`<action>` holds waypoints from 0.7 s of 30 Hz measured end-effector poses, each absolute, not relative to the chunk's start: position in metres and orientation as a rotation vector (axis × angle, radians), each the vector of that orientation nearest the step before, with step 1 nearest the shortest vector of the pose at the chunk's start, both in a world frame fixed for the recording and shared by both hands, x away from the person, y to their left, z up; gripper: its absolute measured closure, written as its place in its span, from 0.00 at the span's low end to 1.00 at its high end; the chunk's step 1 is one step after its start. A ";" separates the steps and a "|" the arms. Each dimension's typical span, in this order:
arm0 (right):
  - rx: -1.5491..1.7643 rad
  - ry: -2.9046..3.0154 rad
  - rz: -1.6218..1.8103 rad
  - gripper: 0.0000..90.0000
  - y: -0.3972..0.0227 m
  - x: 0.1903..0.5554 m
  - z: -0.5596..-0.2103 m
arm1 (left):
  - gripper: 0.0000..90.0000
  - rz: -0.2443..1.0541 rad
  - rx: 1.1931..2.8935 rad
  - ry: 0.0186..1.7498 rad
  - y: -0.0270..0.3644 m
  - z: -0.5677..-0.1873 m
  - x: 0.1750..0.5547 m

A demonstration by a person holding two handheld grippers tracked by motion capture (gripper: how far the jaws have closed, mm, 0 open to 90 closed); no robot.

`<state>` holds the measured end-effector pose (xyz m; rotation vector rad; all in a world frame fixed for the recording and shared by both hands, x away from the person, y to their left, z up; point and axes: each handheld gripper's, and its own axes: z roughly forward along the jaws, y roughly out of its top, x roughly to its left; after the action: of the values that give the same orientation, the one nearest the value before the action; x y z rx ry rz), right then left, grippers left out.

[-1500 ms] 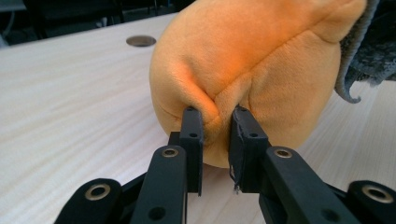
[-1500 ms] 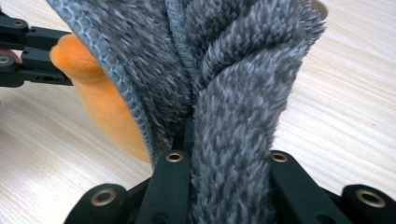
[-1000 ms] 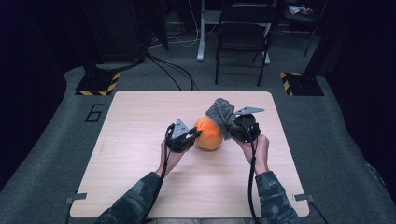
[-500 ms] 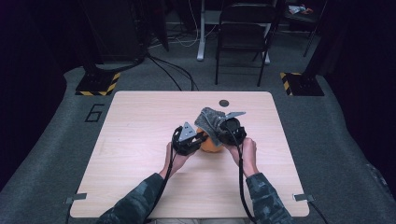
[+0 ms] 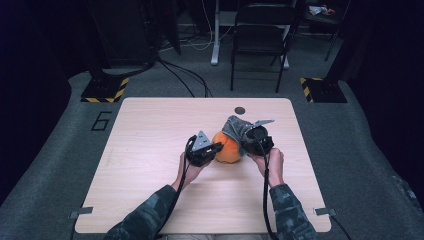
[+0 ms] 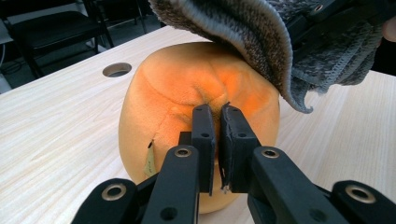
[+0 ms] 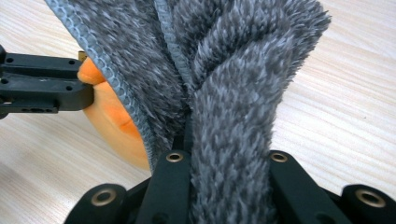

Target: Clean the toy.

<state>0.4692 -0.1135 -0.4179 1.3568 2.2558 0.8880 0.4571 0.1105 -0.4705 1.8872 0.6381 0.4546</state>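
High view: left claw [image 5: 215, 150] sat near the counter [image 5: 150, 125] centre, pressed against the left side of the orange plush toy [image 5: 227, 149]. In the left gripper view its jaws had just closed to almost together and looked to nip a small tuck of plush at the dimple. The plush rested on the counter between the two claws. To its right and slightly far, the grey knit hat [image 5: 238, 128] hung over the plush's top right, rim touching the orange. The right claw [image 5: 250, 140], on the right, was clamped on a thick fold of the hat. A cable hole [image 5: 240, 110] lay farther back, well apart.

Risks, as I judge them:
- The left pinch looked shallow. A pull from the hat could slip the tuck out and the plush would roll left.
- The hat rim was bunched and folded, not spread. It could ride over the top instead of swallowing the plush.
- The right claw held one side of the rim, so the mouth might collapse.

Containers: the hat was the sole one. Its mouth faced the plush, which was under the rim's edge but not inside. Hat interior was hidden, so contents couldn't be told.
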 end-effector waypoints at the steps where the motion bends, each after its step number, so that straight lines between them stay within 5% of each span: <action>1: 1.351 2.257 0.883 0.88 -0.112 0.469 -0.418 | 0.95 0.462 1.883 0.642 0.111 -0.471 0.457; 12: 1.409 2.216 0.800 0.88 -0.130 0.473 -0.417 | 0.95 0.453 1.883 0.668 0.116 -0.474 0.460; 21: 1.214 2.296 0.890 0.88 -0.081 0.451 -0.393 | 0.95 0.472 1.891 0.653 0.113 -0.473 0.457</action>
<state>0.4511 -0.0813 -0.3928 1.2139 2.2960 0.8902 0.4566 0.1130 -0.4727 1.8912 0.6529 0.4725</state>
